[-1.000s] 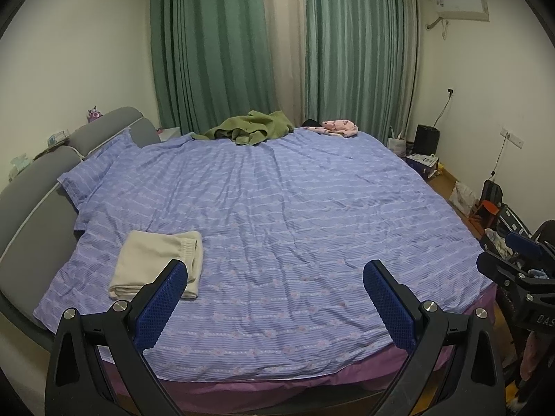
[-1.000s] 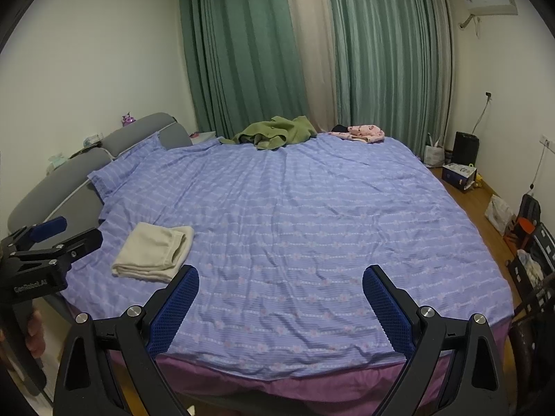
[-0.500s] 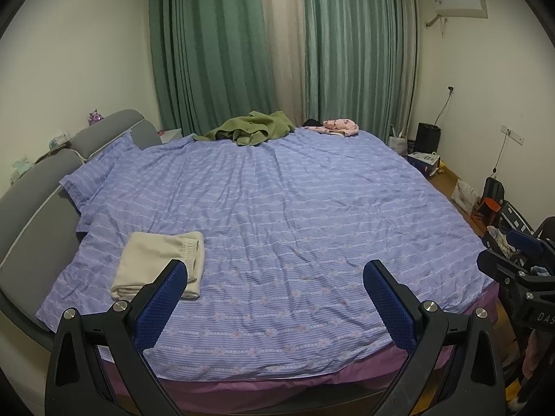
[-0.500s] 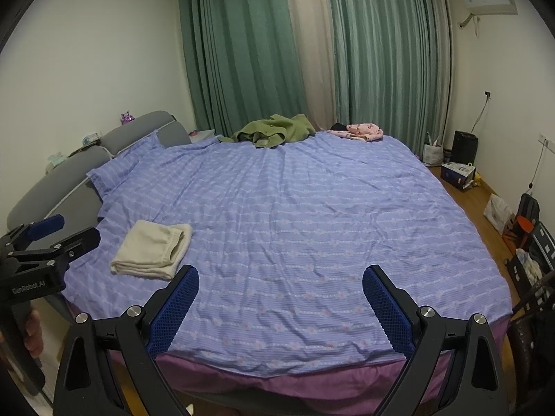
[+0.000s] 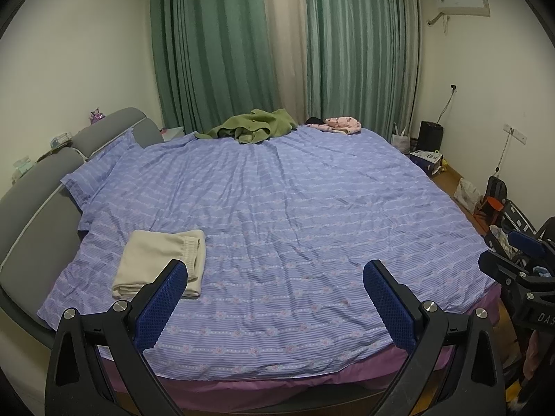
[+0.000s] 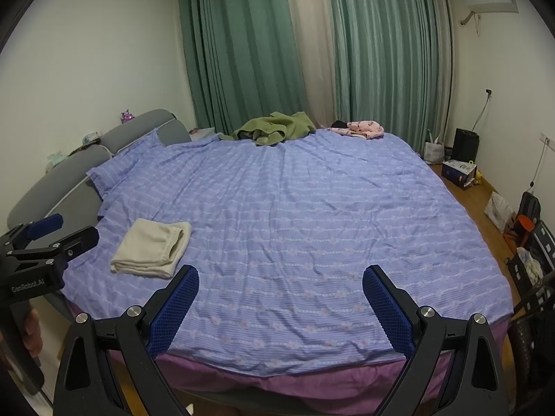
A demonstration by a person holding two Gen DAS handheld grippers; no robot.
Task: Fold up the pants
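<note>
Cream pants lie folded in a neat rectangle on the near left of the bed, on the purple striped cover; they also show in the right wrist view. My left gripper is open and empty, held back at the bed's front edge, with its left finger just in front of the pants. My right gripper is open and empty, further right at the same edge. Each gripper shows at the side of the other's view.
A green garment and a pink one lie at the far side of the bed by green curtains. A grey headboard runs along the left. Bags and boxes stand on the wooden floor at right.
Both grippers have drawn back slightly from the bed, so the bed sits a little further off. The pants have not moved and both grippers stay open.
</note>
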